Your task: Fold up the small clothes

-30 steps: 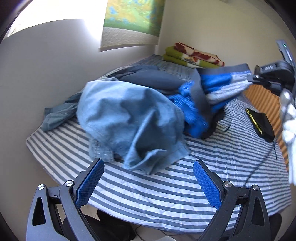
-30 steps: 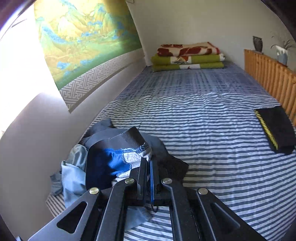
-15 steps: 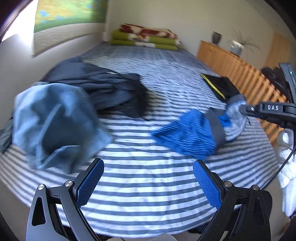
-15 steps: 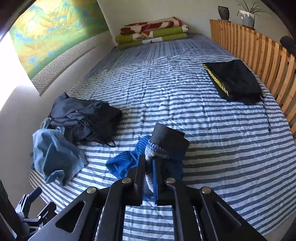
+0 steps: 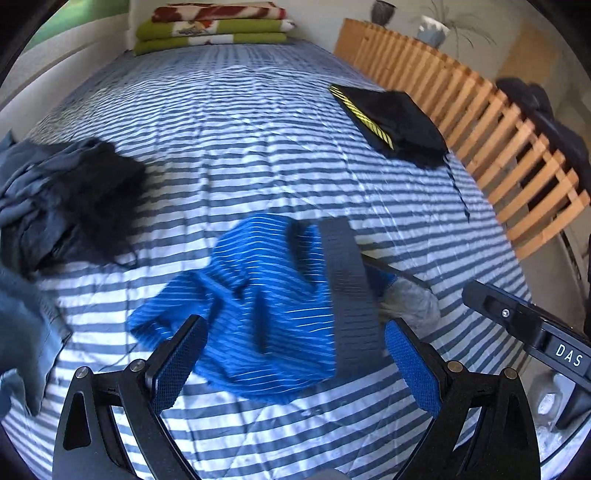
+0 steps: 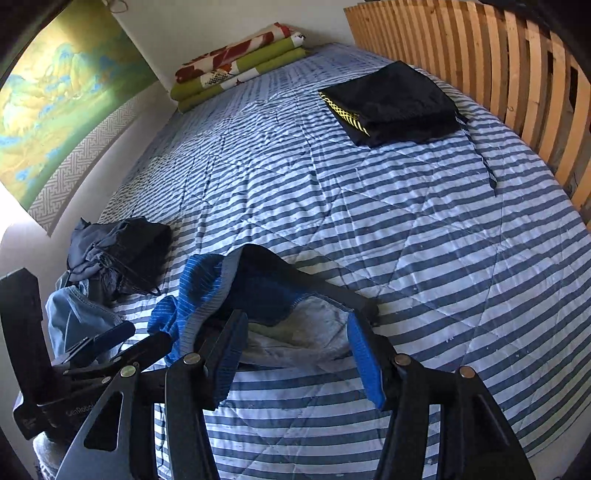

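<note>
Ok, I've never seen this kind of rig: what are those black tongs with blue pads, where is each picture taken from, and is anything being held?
No robot here: a person carries a hand-held two-finger gripper in each hand, each with a fisheye camera looking along its fingers. One picture is from the left gripper, the other from the right gripper; each also glimpses the other at its edge.

Both look down on a striped bed cover. On it lie blue striped underwear, an unfolded dark pile, a light blue garment and a folded black garment. Folded blankets sit at the far end.

Nothing is held. The left jaws are wide open; the right jaws are opening, with the underwear lying loose between them.
</note>
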`<state>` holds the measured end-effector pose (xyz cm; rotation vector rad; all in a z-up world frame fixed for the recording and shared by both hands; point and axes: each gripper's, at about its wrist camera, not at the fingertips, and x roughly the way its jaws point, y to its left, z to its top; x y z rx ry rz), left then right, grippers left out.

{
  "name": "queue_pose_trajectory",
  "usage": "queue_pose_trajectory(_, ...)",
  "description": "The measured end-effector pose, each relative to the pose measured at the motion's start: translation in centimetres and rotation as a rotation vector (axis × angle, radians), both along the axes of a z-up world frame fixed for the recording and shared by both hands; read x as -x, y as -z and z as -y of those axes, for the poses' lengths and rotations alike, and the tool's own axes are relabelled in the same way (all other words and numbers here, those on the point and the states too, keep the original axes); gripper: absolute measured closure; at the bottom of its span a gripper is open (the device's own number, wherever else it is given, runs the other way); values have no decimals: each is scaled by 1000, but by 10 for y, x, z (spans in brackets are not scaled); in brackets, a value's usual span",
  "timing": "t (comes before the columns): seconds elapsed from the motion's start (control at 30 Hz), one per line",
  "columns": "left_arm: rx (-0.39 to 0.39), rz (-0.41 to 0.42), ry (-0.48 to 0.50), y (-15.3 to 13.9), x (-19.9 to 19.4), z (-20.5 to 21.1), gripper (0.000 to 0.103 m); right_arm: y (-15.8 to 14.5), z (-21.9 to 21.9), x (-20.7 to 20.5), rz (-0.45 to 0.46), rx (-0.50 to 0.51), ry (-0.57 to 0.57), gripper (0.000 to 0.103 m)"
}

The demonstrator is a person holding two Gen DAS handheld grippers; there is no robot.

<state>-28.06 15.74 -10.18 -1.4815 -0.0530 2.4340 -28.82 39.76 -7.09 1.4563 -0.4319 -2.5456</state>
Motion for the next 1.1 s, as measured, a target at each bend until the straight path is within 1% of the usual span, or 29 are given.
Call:
queue_pose_trajectory(0.07, 75, -3, 38, 7, 1, -17, 4, 3, -9, -3, -23, -1, 9, 51)
queue_pose_trajectory(0.1, 129, -1, 49, 12, 3, -25, 8, 5, -14, -5, -39, -3, 18, 51)
queue_pose_trajectory(0.13, 156, 4, 53, 17, 5, -27, 15, 5, -19, -8, -55, -2, 27, 51)
queue_pose_trajectory(0.17, 165, 22, 53, 21, 6, -27, 37, 6, -22, -10, -66, -5, 38, 51)
queue_pose_trajectory(0.2, 141, 49, 41, 23, 8, -21, 57, 6, -26, -12, -77, -8, 47, 51)
queue_pose_trajectory(0.23, 111, 62, 22, 23, 9, -11, 66, 5, -29, -14, -87, -12, 51, 51)
queue_pose_trajectory(0.27, 91, 65, 1, 21, 10, -1, 80, 5, -31, -16, -93, -17, 52, 51)
queue_pose_trajectory(0.3, 81, 57, -16, 17, 10, 10, 90, 5, -31, -17, -94, -19, 49, 51)
queue_pose_trajectory(0.37, 57, 32, -49, 5, 7, 38, 97, 6, -30, -19, -80, -2, 32, 51)
queue_pose_trajectory(0.43, 44, -2, -100, -8, 3, 70, 100, 8, -26, -21, -61, 10, 17, 51)
queue_pose_trajectory(0.5, 54, -38, -156, -20, -1, 105, 101, 9, -18, -23, -62, 13, 3, 51)
queue_pose_trajectory(0.6, 30, -39, -254, -28, -6, 163, 101, 11, -4, -26, -66, 26, -32, 51)
queue_pose_trajectory(0.7, 15, -41, -333, -33, -14, 212, 101, 12, 20, -30, -64, 68, -119, 51)
queue_pose_trajectory(0.8, 4, -29, -385, -29, -20, 246, 101, 19, 55, -38, -55, 83, -233, 51)
queue_pose_trajectory(0.87, -13, -18, -398, -26, -24, 259, 101, 28, 85, -46, -46, 91, -312, 51)
queue_pose_trajectory(0.97, -20, -19, -402, -24, -26, 264, 101, 44, 124, -56, -17, 109, -405, 51)
queue_pose_trajectory(1.1, -28, -41, -387, -29, -27, 258, 101, 63, 174, -68, 1, 33, -510, 51)
